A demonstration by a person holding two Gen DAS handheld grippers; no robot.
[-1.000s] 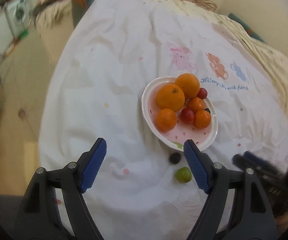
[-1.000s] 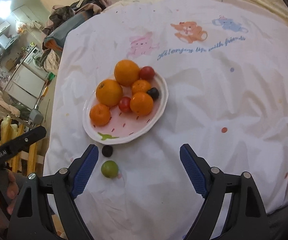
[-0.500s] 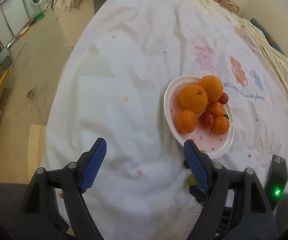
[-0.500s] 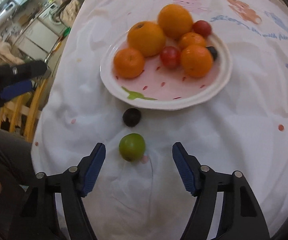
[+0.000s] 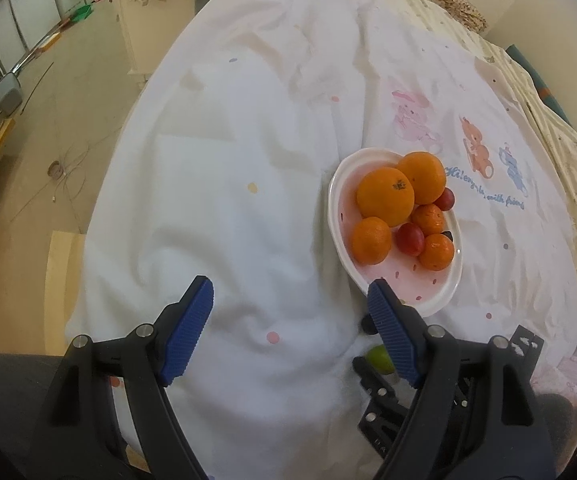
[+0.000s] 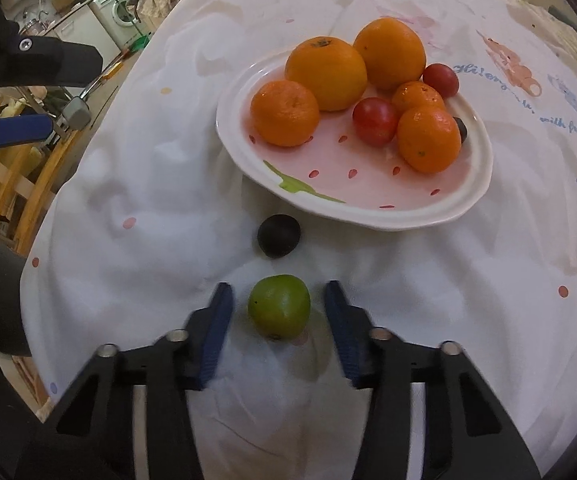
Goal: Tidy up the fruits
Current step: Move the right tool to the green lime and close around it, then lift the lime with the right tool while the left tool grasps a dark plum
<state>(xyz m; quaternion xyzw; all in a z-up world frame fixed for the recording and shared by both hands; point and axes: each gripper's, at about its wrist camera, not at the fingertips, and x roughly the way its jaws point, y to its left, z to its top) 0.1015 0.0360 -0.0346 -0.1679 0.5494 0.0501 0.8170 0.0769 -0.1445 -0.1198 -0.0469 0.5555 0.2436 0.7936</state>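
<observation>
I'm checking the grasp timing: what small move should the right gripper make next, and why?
Probably close the right gripper on the green fruit. The fruit lies on the white cloth between the open blue fingers, with a gap showing on each side, so nothing grips it yet. It and the dark fruit are off the plate, which holds the other fruits.

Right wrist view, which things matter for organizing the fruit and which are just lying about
Job:
green fruit between the open right gripper fingers
dark fruit
plate
oranges
red fruits

Lying about:
washing machine
wooden chair
</observation>
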